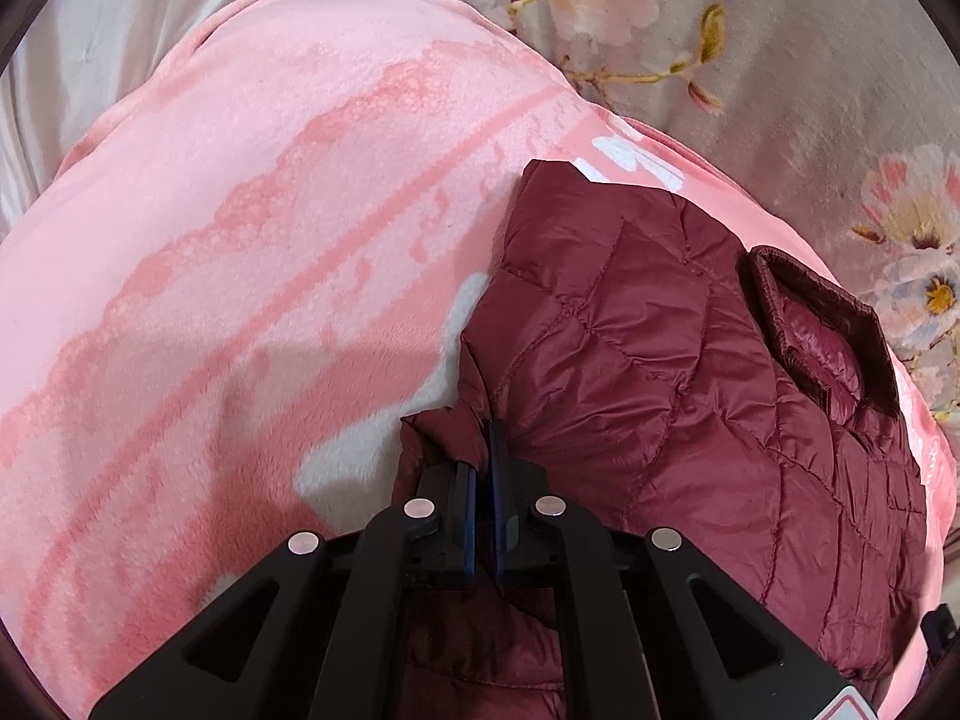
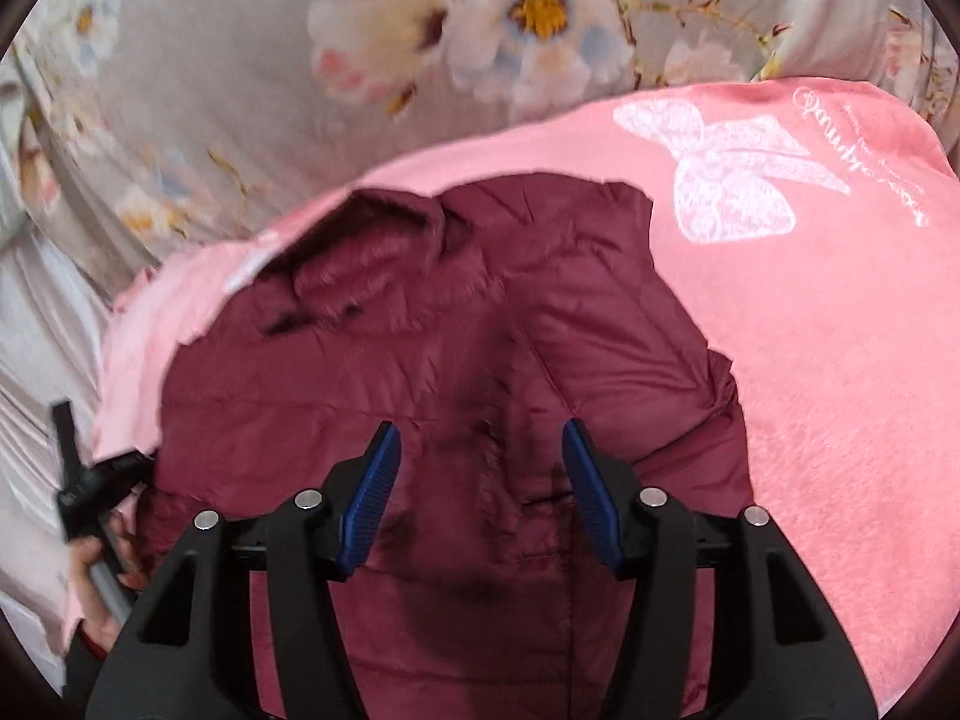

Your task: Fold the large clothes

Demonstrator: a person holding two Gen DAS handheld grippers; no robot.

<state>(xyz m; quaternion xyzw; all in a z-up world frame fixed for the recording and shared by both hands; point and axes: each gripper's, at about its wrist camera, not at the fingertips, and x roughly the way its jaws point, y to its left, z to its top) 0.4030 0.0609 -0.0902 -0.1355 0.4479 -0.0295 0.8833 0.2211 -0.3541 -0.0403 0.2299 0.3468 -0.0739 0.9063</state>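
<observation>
A dark red quilted puffer jacket [image 1: 678,336] lies on a pink blanket [image 1: 240,210]. In the left wrist view my left gripper [image 1: 485,450] is shut on a fold of the jacket's edge, pinched between its blue pads. In the right wrist view the jacket [image 2: 456,312] fills the middle, its collar toward the upper left. My right gripper [image 2: 480,450] is open and empty, hovering just over the jacket's middle. The left gripper [image 2: 90,480] and the hand holding it show at that view's left edge.
The pink blanket [image 2: 840,360] has a white bow print [image 2: 720,174] and lies on a grey floral bedsheet [image 2: 270,90]. The sheet [image 1: 780,60] surrounds the blanket at the top and right.
</observation>
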